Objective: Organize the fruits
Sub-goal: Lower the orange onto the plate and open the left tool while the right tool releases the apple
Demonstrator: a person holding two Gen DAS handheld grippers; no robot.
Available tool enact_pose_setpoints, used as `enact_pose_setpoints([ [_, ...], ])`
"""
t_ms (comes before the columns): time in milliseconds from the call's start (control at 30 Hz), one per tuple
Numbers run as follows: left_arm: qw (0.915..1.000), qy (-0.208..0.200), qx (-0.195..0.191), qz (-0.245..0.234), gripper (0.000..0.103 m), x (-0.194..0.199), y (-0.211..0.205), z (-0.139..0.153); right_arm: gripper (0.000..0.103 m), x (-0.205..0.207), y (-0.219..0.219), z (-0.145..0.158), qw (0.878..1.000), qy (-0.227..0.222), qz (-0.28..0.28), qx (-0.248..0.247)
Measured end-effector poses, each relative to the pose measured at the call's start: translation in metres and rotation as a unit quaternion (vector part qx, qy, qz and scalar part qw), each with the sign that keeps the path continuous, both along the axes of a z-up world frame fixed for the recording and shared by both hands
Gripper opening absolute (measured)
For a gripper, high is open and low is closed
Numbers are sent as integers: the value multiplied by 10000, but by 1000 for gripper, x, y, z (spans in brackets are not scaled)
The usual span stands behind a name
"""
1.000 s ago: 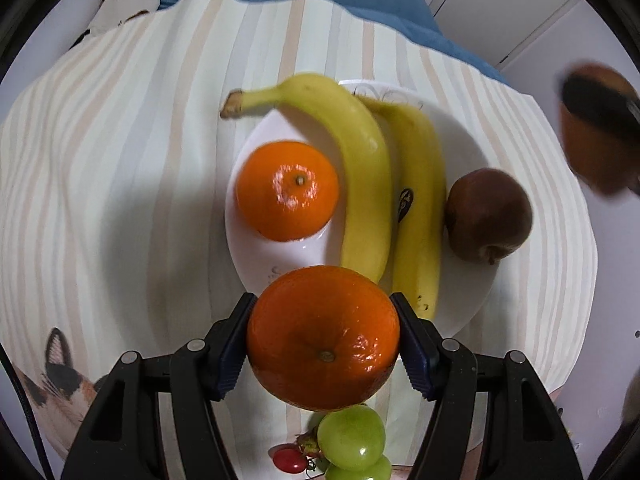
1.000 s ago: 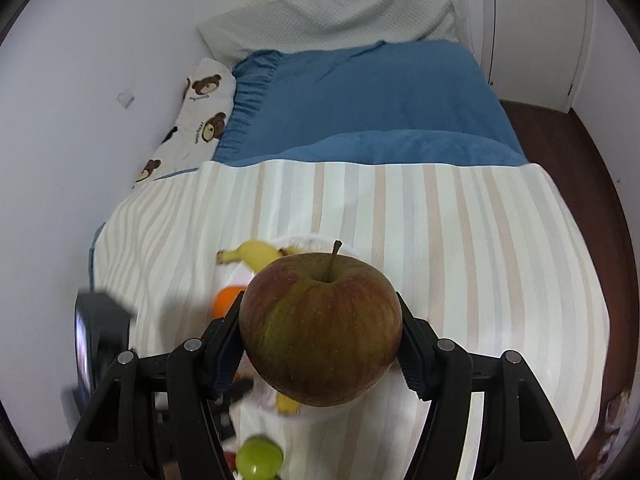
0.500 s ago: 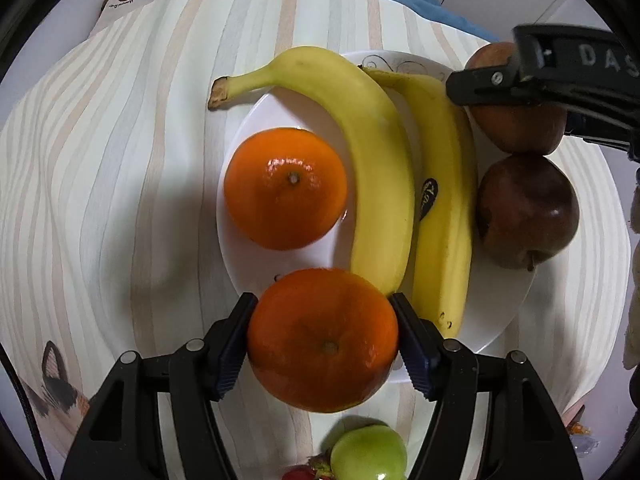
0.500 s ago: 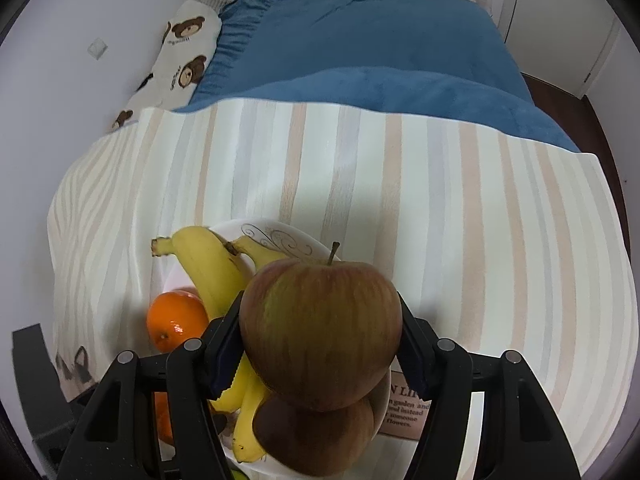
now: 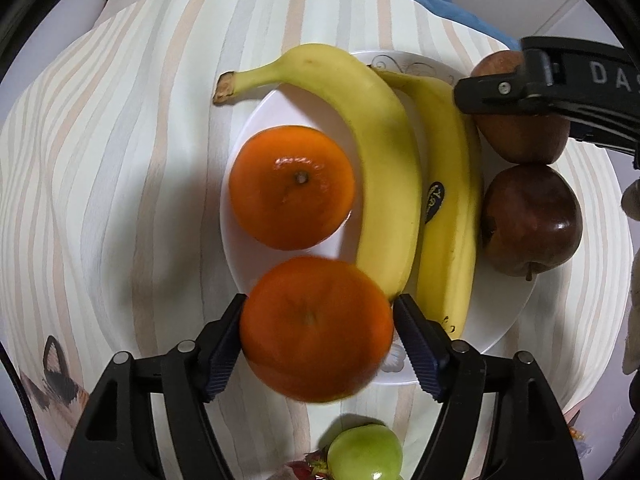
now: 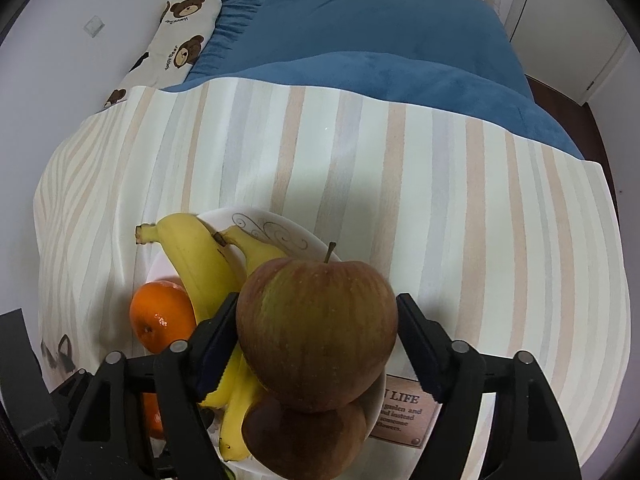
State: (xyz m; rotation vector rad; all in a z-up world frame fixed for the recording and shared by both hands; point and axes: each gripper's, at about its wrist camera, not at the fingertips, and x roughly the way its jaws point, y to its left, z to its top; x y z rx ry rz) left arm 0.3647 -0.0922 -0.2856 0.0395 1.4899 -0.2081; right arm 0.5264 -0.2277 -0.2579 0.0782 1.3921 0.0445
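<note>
A white plate (image 5: 500, 320) on the striped cloth holds two bananas (image 5: 380, 160), an orange (image 5: 292, 188) and a dark red apple (image 5: 528, 224). My left gripper (image 5: 320, 300) points straight down over the plate's near rim. Its jaws are opening around a second, blurred orange (image 5: 316, 328), and a gap shows at the right pad. My right gripper (image 6: 318, 298) is opening too. A red-green apple (image 6: 316, 332) sits between its pads, resting on the plate's right side just beyond the dark apple (image 6: 304, 436).
A green fruit (image 5: 364, 452) and something small and red lie on the cloth below the plate. A printed card (image 6: 404, 412) lies right of the plate. A blue blanket (image 6: 360, 40) and a bear-print pillow (image 6: 184, 28) lie beyond the striped cloth (image 6: 440, 200).
The right gripper came down with the apple to the plate beside the dark apple. The left gripper sank slightly with the orange. Both pairs of jaws have widened.
</note>
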Motion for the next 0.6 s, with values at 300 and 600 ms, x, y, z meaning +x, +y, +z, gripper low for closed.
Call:
enact_pose_setpoints([
  [300,9999,-7,-34,127,75,-1,9,1,84,1,-4,4,10000,7,-43,-20],
  [600,9995,-258,0,191,91,-7,17,17,96,-14,-13,10,9998,-26,-196,40],
])
